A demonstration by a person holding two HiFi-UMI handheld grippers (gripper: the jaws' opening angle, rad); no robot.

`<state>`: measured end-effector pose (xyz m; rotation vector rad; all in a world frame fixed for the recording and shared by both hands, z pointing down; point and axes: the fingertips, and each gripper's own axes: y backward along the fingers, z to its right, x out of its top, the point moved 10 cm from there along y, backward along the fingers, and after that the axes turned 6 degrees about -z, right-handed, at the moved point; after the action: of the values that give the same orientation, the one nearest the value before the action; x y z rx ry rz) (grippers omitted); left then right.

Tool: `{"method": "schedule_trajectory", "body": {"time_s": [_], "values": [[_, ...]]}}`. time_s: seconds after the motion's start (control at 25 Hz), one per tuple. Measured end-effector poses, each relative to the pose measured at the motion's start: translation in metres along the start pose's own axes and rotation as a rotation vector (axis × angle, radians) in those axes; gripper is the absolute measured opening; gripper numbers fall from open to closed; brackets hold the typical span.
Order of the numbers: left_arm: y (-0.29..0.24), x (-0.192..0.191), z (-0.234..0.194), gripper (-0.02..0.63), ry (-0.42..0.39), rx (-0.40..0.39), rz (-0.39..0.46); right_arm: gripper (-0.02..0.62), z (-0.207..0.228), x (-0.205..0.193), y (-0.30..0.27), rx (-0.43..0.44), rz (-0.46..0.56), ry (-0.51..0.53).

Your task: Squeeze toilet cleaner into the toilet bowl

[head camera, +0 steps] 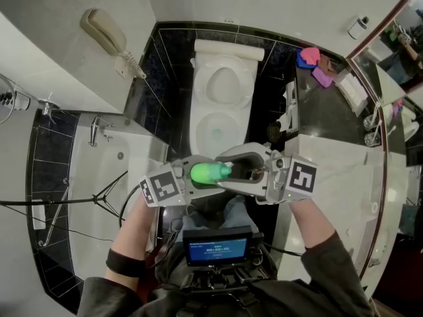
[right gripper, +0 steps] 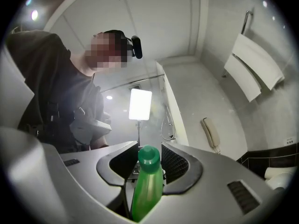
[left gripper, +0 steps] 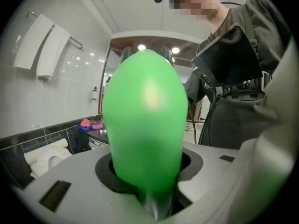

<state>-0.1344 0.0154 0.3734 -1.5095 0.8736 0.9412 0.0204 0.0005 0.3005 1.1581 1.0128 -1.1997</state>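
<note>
Hanging on the far-left wall is a beige wall phone [head camera: 104,32], with a white bathtub [head camera: 99,170] below it. Nearer the middle, the left gripper [head camera: 190,177] is clamped around the body of the green toilet cleaner bottle [head camera: 208,172]. Its jaws stand partly apart, held there by the bottle's width, and the bottle fills most of the left gripper view. The bottle lies roughly level in the air between the two grippers, just in front of the toilet bowl [head camera: 218,121], whose lid is raised. From the right, the right gripper [head camera: 244,169] meets the bottle's narrow end. In the right gripper view its ribbed pads sit against either side of the green cap [right gripper: 149,158], the jaws narrowed onto it. Farther right, pink and purple cloths [head camera: 314,61] lie on a dark counter [head camera: 324,111].
</note>
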Motion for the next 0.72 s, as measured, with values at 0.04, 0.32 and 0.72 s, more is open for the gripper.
{"method": "schedule_trajectory", "body": {"time_s": [0.04,0.32,0.72], "values": [[0.000,0.000,-0.001,0.178,0.000,-0.004,-0.004,0.158,0.000,0.000,0.000,-0.001,-0.004,0.002],[0.000,-0.008,-0.009,0.178,0.022,0.166,-0.080,0.158,0.011,-0.014,0.003,-0.121,-0.021,-0.087],[-0.023,-0.053,-0.021,0.179,0.056,0.488,-0.218,0.156,0.028,-0.055,0.016,-0.424,-0.023,-0.664]]}}
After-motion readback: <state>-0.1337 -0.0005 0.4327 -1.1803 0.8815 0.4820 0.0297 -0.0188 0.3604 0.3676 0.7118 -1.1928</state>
